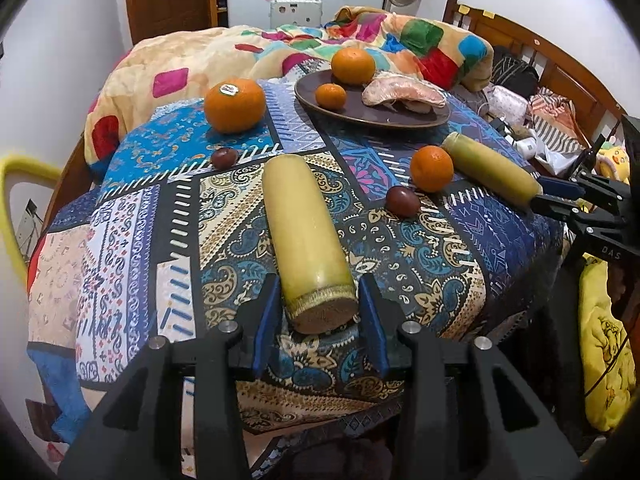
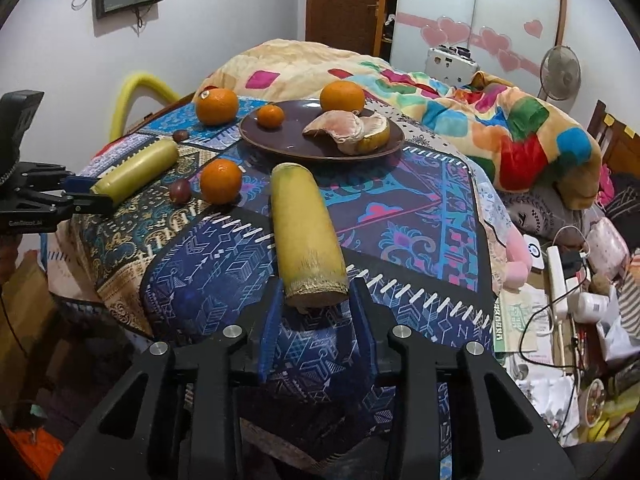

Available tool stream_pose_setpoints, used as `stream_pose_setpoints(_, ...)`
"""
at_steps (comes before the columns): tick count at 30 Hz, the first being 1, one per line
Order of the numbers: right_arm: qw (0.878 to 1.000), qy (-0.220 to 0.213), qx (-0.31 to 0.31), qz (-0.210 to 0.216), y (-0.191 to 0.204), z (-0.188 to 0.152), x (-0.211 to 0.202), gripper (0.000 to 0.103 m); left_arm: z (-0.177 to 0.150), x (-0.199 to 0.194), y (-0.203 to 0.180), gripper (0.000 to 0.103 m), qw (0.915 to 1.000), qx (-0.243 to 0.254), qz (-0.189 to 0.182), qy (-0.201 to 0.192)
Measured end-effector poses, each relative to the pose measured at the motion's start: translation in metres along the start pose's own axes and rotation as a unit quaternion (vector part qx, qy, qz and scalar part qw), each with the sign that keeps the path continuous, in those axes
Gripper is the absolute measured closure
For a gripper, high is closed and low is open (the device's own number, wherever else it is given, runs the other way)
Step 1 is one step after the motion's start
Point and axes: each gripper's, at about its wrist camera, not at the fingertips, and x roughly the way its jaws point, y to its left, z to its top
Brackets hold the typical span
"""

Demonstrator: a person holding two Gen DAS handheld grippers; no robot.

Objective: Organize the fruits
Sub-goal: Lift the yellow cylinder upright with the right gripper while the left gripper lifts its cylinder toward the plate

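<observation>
Right gripper (image 2: pixel 316 312) jaws apart, straddling cut end of yellow stalk (image 2: pixel 306 236) lying on patterned cloth (image 2: pixel 420 208); contact unclear. Left gripper (image 2: pixel 86 196) at left edge, at end of second yellow stalk (image 2: pixel 138 170). Brown plate (image 2: pixel 288 144) holds small orange (image 2: pixel 270 115), peeled pomelo pieces (image 2: pixel 348 130). Larger orange (image 2: pixel 342 97) at plate's far rim. Loose orange (image 2: pixel 221 181) beside dark fruit (image 2: pixel 179 191).
</observation>
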Motion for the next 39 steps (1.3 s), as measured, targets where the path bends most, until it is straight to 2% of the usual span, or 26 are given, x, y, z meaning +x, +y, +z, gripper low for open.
stream_pose_setpoints(4,1.000,0.008,-0.002,0.000,-0.001,0.007,0.010,0.063,0.009,0.012,0.002,0.060,0.9999,-0.007,-0.002,0.008)
stream_pose_setpoints(18,0.999,0.012,-0.003,0.031,0.000,0.040,0.047,0.063,0.046,0.046,0.014,0.060,0.9998,-0.018,0.000,0.011)
stream_pose_setpoints(26,0.999,-0.001,0.015,0.034,-0.003,0.042,0.049,0.066,0.051,0.049,0.013,0.062,0.9998,-0.017,0.011,-0.002)
stream_pose_setpoints(32,0.999,-0.026,0.027,0.028,-0.004,0.046,0.033,0.067,0.056,0.027,0.008,0.065,0.9995,-0.017,0.002,-0.027)
stream_pose_setpoints(39,0.996,-0.073,0.045,0.025,-0.007,0.063,0.006,0.068,0.065,-0.015,0.001,0.066,0.9965,-0.007,0.007,-0.083)
